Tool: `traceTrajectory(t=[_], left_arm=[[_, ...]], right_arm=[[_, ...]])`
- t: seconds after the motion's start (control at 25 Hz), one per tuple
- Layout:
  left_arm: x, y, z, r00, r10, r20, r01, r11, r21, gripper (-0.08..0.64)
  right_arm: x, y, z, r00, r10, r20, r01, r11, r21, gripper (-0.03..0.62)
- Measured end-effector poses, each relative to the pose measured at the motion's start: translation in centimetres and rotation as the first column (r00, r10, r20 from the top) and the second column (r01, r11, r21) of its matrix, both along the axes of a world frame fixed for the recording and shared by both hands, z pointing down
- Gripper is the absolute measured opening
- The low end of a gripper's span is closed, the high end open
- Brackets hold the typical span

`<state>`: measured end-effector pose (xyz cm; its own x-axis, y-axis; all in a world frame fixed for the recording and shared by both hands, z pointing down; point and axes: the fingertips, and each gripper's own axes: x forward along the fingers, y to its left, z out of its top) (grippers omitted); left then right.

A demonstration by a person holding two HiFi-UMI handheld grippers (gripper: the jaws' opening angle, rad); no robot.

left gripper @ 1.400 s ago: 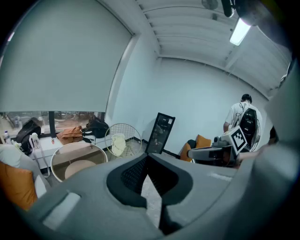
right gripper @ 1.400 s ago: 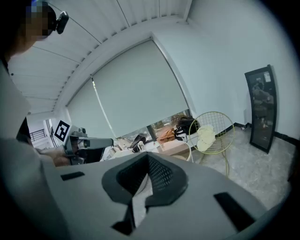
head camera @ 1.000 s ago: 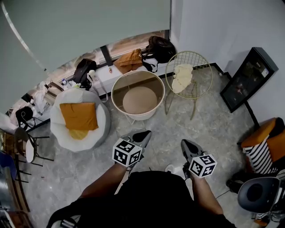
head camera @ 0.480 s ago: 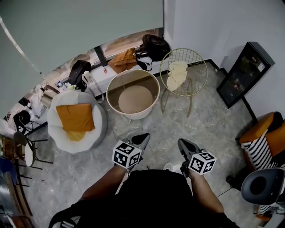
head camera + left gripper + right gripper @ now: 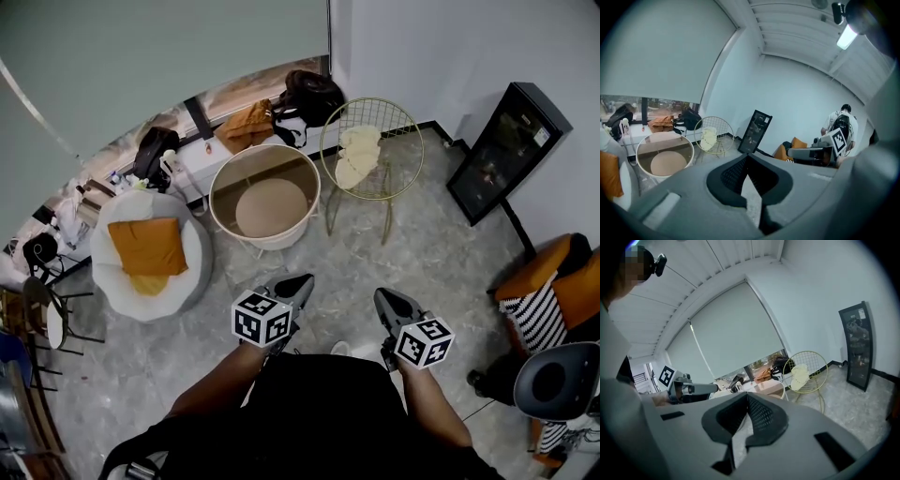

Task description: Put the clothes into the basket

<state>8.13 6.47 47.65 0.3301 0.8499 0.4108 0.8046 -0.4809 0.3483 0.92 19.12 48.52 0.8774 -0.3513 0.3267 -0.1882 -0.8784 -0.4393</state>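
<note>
The round white basket [image 5: 225, 212] stands on the floor ahead, with nothing in it but its tan bottom; it also shows in the left gripper view [image 5: 643, 149]. A cream cloth [image 5: 355, 154] lies on the gold wire chair [image 5: 398, 127] to the basket's right. An orange cloth [image 5: 146, 247] rests on the white beanbag [image 5: 192, 258] to its left, and a brown garment [image 5: 242, 127] lies on the sill behind. My left gripper [image 5: 299, 285] and right gripper [image 5: 384, 301] hover side by side near my body, short of the basket. Both are shut with nothing between the jaws.
A black bag [image 5: 310, 93] sits on the sill behind the chair. A black glass-fronted cabinet [image 5: 494, 153] leans at the right wall. An orange seat with a striped cloth [image 5: 542, 305] and a dark office chair [image 5: 557, 381] stand at the right. Small clutter lines the left wall.
In the head view the basket, wire chair and beanbag have slid left and slightly up. Both grippers keep about the same place in the picture, still shut.
</note>
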Motion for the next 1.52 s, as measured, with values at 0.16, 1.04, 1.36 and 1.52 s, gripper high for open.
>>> traceTrajectory(t=[0.16,1.04,1.36,1.52], left_arm=[[-0.6,2.5,0.1,1.000,0.002,-0.008,-0.001,1.000,0.023,0.000],[4.1,5.8,1.7,0.999,0.041,0.005,-0.041,0.996,0.077,0.000],[11.5,9.3,-0.1,0.992,0.118,-0.031,-0.118,0.993,0.028,0.000],[15.5,8.5,0.7,0.991,0.126,-0.032,-0.125,0.991,0.053,0.000]], right_arm=[[-0.6,2.5,0.2,1.000,-0.005,0.006,0.005,1.000,0.002,0.015],[2.8,6.6,2.8,0.997,0.062,0.050,-0.064,0.997,0.030,0.015],[10.3,8.0,1.2,0.995,0.096,0.043,-0.095,0.995,-0.014,0.015],[14.4,7.4,0.9,0.994,0.097,0.045,-0.096,0.995,-0.021,0.015]])
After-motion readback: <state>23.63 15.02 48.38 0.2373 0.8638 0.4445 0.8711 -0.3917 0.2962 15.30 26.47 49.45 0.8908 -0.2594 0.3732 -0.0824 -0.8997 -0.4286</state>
